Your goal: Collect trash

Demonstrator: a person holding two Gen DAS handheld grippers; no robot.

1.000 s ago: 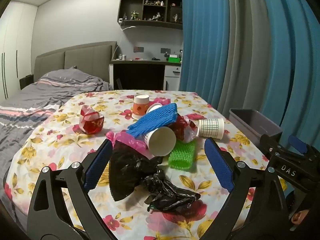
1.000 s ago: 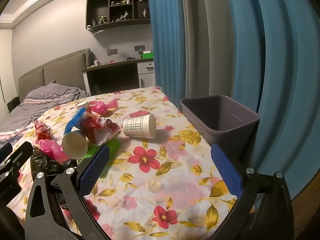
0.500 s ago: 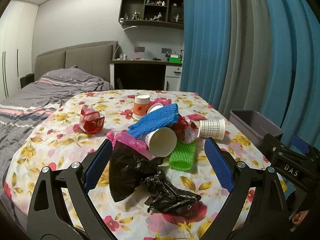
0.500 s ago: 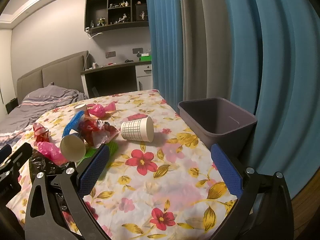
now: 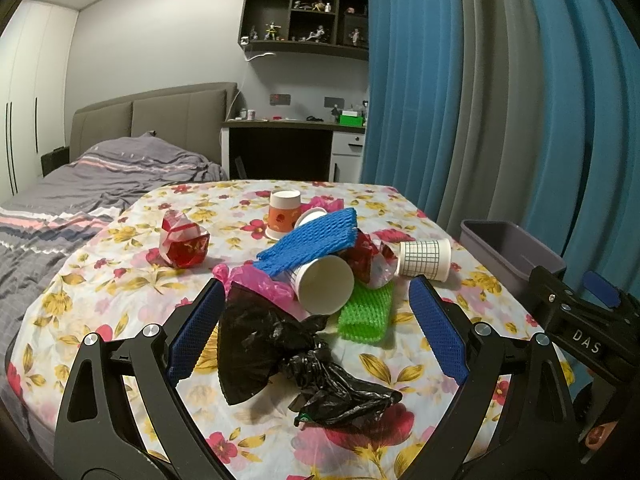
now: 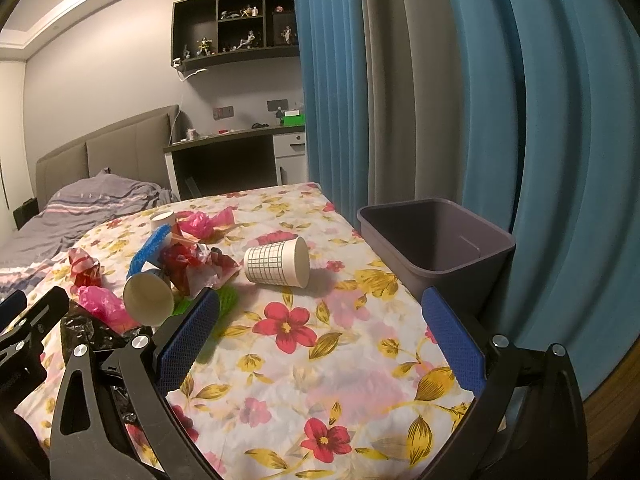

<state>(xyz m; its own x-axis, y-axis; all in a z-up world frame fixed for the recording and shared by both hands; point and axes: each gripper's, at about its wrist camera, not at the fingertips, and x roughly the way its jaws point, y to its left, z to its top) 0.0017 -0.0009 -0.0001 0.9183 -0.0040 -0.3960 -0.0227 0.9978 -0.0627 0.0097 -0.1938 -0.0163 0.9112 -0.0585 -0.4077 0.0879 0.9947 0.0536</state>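
Observation:
A heap of trash lies on the flowered tablecloth [image 5: 100, 296]: a crumpled black plastic bag [image 5: 280, 352], a green foam net [image 5: 366, 310], a blue foam net [image 5: 310, 242], a white paper cup [image 5: 324, 286] on its side, a checked paper cup [image 5: 426, 254] [image 6: 278, 262], red wrappers [image 5: 182, 240], a pink bag [image 5: 256, 280] and an orange cup [image 5: 284, 212]. My left gripper [image 5: 316, 328] is open, with the black bag between its fingers. My right gripper [image 6: 320, 336] is open and empty over bare cloth, near the checked cup.
A grey bin [image 6: 436, 240] [image 5: 508, 252] stands at the table's right edge, against blue curtains [image 6: 520, 100]. A bed [image 5: 92, 184] lies to the left. A desk [image 5: 288, 140] and shelves stand at the back wall.
Both grippers have drifted slightly; the right view has shifted a little towards the bin and the checked cup. Nothing was taken hold of or let go.

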